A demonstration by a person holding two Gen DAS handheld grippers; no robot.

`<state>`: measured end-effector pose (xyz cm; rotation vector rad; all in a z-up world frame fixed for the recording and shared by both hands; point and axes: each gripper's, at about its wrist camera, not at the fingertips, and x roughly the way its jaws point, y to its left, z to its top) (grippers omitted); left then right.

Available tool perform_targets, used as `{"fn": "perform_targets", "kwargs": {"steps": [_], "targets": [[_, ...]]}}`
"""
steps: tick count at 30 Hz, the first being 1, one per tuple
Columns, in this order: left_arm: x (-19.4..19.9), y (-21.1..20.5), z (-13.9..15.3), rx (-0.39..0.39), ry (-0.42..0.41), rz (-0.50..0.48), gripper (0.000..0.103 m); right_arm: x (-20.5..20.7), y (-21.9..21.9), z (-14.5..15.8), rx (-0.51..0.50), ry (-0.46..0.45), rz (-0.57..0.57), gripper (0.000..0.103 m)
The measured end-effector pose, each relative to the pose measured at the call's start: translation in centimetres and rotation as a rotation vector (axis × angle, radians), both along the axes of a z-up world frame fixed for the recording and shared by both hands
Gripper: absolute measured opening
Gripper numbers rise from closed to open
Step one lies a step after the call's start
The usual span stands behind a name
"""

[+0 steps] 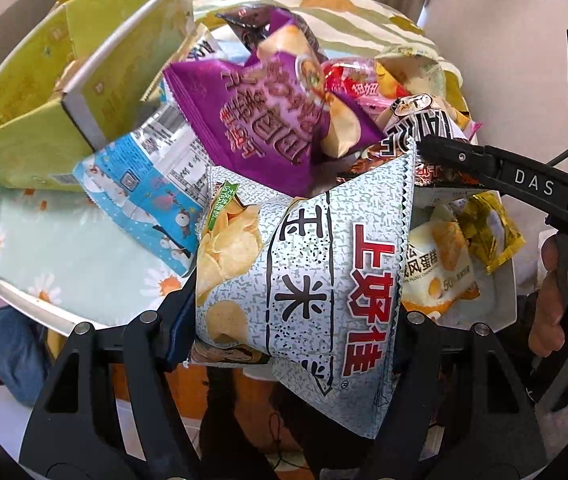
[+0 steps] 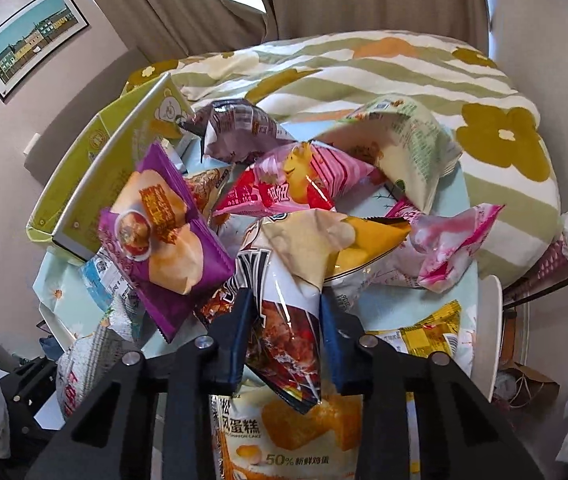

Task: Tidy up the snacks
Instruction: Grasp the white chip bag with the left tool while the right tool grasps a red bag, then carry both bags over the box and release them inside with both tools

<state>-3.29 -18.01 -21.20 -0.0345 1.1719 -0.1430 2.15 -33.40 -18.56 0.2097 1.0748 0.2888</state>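
At the far left of the desk (image 1: 56, 240) an open green box (image 1: 44, 92) stands tilted, its flap up, touching the snack pile beside it. Next comes a blue snowman packet (image 1: 144, 192) lying flat, then a purple chip bag (image 1: 256, 116) propped on the heap.

The left claw (image 1: 292, 320) is clenched on a grey speckled chip bag (image 1: 316, 264), its pads pressing the bag's two sides near the lower seam, at the near edge of the desk. This bag looks light and puffed with air; I judge it will crumple and slide if squeezed at the belly, so the crimped seam is the safer hold, and the chips inside will break under pressure.

Further right, the right claw (image 2: 284, 320) grips a glossy black-and-white chip bag (image 2: 280, 292) by its narrowed lower end, above a chiffon cake packet (image 2: 284, 432). The film looks slick. To its right lie a pink packet (image 2: 452, 240) and a yellow packet (image 2: 424, 336).

The desk wears a pale daisy-print cloth. Behind it is a bed (image 2: 404, 80) with a flowered quilt, curtains beyond, and a framed picture (image 2: 28, 36) on the left wall.
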Motion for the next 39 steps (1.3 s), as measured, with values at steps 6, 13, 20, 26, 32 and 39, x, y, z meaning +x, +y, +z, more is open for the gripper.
{"fn": "perform_targets", "kwargs": {"steps": [6, 13, 20, 26, 32, 39], "targets": [[-1.3, 1.0, 3.1, -0.003, -0.051, 0.001, 0.068, -1.2, -0.7, 2.3, -0.006, -0.054, -0.019, 0.03], [-2.3, 3.0, 8.3, 0.01, -0.17, 0.044, 0.068, -3.3, -1.2, 5.9, 0.003, -0.12, -0.019, 0.028], [-1.3, 7.9, 13.7, 0.024, -0.282, 0.126, 0.068, -3.6, 0.3, 10.6, 0.048, -0.222, 0.011, 0.028], [1.5, 13.8, 16.0, 0.033, -0.33, 0.183, 0.068, -2.6, 3.8, 14.2, 0.085, -0.307, 0.052, 0.028], [6.9, 19.8, 18.1, 0.045, -0.376, 0.164, 0.068, 0.1, 9.2, 16.5, 0.104, -0.365, 0.05, 0.028], [16.3, 25.4, 18.5, 0.065, -0.36, 0.078, 0.068, 6.0, 16.4, 17.3, 0.122, -0.368, 0.04, 0.028]]}}
